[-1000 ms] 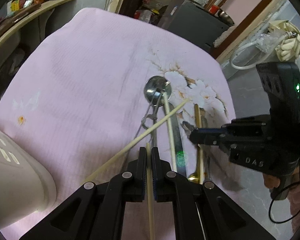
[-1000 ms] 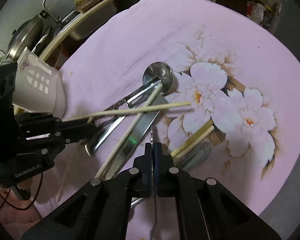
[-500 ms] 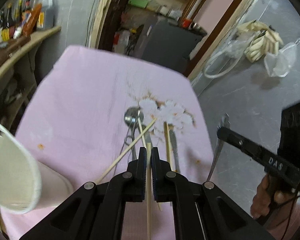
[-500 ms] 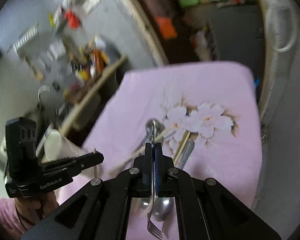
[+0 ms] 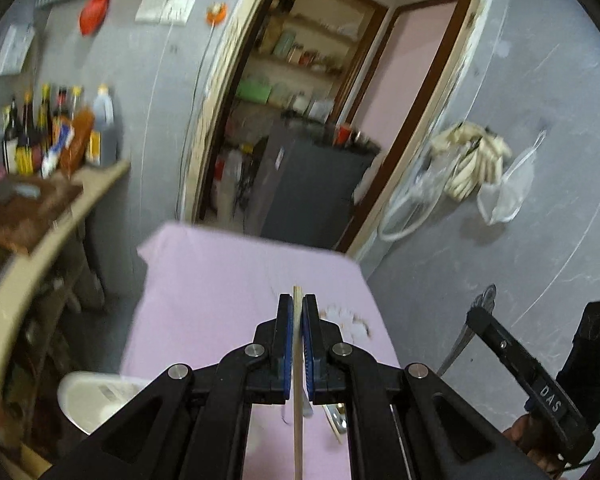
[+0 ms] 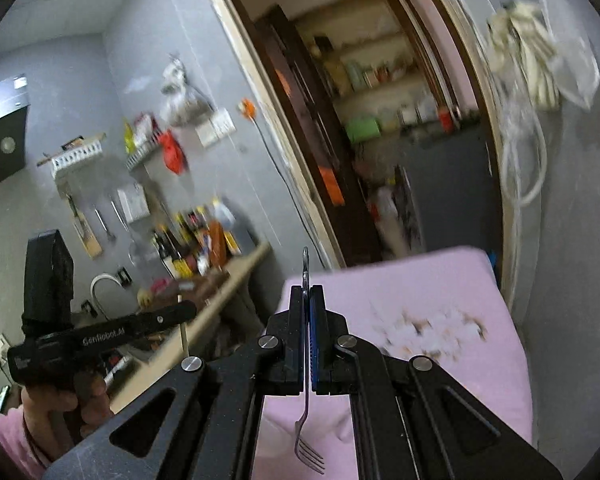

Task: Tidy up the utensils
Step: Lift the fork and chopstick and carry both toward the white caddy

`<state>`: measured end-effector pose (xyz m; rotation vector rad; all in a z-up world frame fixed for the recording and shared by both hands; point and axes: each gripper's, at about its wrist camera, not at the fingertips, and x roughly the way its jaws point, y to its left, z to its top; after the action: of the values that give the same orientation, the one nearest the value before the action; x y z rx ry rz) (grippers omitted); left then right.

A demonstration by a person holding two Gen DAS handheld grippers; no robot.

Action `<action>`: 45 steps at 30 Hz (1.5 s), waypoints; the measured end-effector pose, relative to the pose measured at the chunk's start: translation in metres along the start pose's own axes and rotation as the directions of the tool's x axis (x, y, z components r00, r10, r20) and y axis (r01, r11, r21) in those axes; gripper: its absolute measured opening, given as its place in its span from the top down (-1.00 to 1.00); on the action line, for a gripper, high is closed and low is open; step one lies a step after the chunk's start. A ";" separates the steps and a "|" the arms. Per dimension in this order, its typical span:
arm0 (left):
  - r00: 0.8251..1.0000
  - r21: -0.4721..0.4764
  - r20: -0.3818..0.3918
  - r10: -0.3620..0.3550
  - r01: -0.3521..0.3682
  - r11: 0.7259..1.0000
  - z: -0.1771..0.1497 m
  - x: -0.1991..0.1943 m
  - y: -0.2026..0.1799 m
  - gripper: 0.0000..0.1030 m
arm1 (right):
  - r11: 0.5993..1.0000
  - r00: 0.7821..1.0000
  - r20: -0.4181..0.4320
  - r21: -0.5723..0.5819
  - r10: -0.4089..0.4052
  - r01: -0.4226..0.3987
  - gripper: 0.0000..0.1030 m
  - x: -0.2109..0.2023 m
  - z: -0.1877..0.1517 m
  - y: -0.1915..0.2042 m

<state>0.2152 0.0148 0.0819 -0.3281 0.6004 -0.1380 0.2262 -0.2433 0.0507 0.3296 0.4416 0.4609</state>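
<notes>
In the left wrist view my left gripper [image 5: 297, 302] is shut on a pale wooden chopstick [image 5: 298, 400] that runs straight down between the blue pads, high above the pink cloth table [image 5: 220, 280]. A white perforated holder [image 5: 88, 396] sits low on the left. My right gripper [image 6: 307, 292] is shut on a metal fork [image 6: 309, 444], tines hanging down below the jaws and the handle end poking out past the tips. Each gripper shows in the other's view: the right gripper [image 5: 478, 316] off to the right, the left gripper [image 6: 190, 309] off to the left.
A wooden counter [image 5: 72, 200] with several bottles [image 5: 56, 132] runs along the left of the table. Behind the table is a doorway with a dark cabinet [image 5: 312, 184]. Bags [image 5: 472, 164] hang on the grey wall at right. A flower print [image 6: 420, 328] marks the cloth.
Both grippers have risen well above the table, one with the chopstick and the other with the fork. The views have tipped up to the wall and doorway. The utensil pile is almost out of sight.
</notes>
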 end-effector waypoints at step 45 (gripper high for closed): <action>0.991 0.052 0.102 0.092 -0.098 0.994 -0.073 0.006 0.129 0.03 | 0.998 0.993 -0.106 -0.030 -0.057 0.054 0.34 0.089 -0.108 0.099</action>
<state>0.1824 0.1158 -0.0216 -0.2491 0.5113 -0.0468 0.2114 -0.0940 -0.0311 0.2669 0.5473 0.4314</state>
